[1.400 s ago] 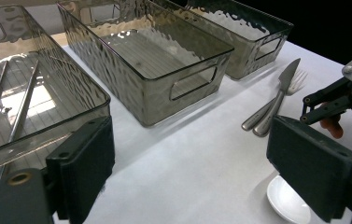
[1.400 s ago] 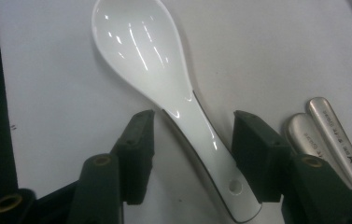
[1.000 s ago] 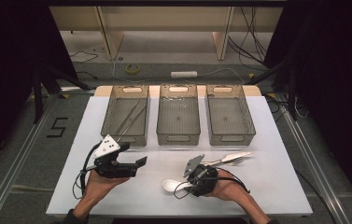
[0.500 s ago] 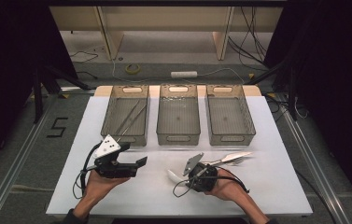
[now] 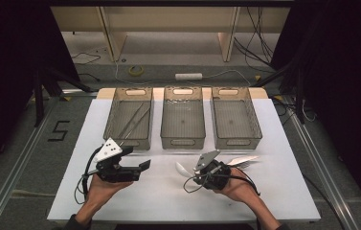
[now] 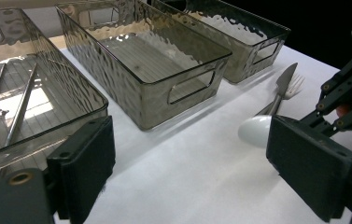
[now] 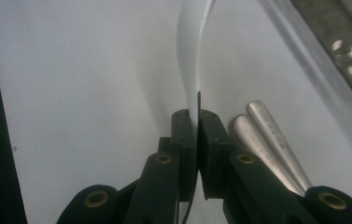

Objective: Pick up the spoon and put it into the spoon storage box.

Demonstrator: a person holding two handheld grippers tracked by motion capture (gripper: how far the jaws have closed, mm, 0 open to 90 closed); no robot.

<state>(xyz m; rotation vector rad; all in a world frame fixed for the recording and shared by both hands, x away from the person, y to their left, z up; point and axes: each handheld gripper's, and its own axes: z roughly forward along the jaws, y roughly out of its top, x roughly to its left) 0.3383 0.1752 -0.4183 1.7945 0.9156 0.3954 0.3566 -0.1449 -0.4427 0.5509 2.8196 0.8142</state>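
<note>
Only a "5" point(image 5: 59, 130) marks the floor left of the worktop point(image 5: 283, 191). Right tongs point(image 7: 196, 140) clamp the spoon point(image 5: 183, 168) near the front edge, beside two handles point(image 7: 262, 140); left tongs point(image 6: 187, 172) gape, bins point(image 5: 183, 122) behind.

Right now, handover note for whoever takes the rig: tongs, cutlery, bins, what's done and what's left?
Right tongs: shut on the white spoon, gripping its handle; the jaws have just closed on it. The bowl end sticks out toward the table's middle in the high view.
Left tongs: open, holding nothing, idle near the left bin.
Left bin holds long thin metal pieces, possibly chopsticks. Middle bin and right bin look empty.
Fork and knife lie on the table beside the right tongs.
Done: spoon grasped. Left: probably bin the spoon, then the fork and knife.
</note>
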